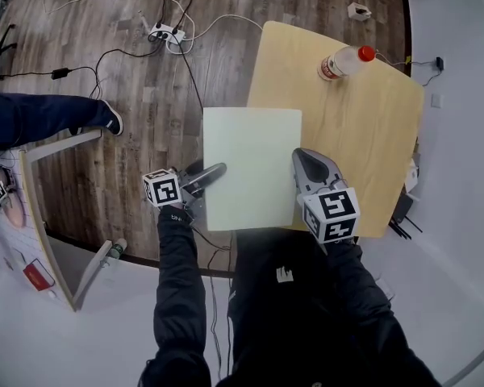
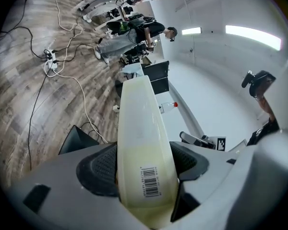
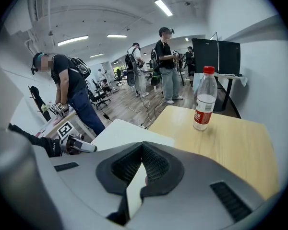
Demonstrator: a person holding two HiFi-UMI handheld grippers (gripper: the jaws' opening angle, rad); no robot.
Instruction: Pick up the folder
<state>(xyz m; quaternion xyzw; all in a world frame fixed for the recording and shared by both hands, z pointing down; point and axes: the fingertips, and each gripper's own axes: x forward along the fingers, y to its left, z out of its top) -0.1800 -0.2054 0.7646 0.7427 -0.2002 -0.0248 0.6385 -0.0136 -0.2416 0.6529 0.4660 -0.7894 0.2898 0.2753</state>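
The folder (image 1: 252, 168) is a pale, flat sheet held level, over the near edge of the wooden table (image 1: 371, 135) and out past its left side. My right gripper (image 1: 301, 158) is shut on its right edge; in the right gripper view the thin edge (image 3: 136, 190) is pinched between the pads. My left gripper (image 1: 214, 172) reaches in at the folder's left edge. In the left gripper view the folder (image 2: 141, 123), with a barcode label, lies slanted between wide-apart jaws, and the pads (image 2: 98, 169) do not clamp it.
A plastic bottle with a red cap (image 1: 347, 60) lies on the far part of the table. A power strip (image 1: 168, 33) and cables lie on the wooden floor. A seated person's leg and shoe (image 1: 109, 119) are at the left, by a white table (image 1: 32, 208).
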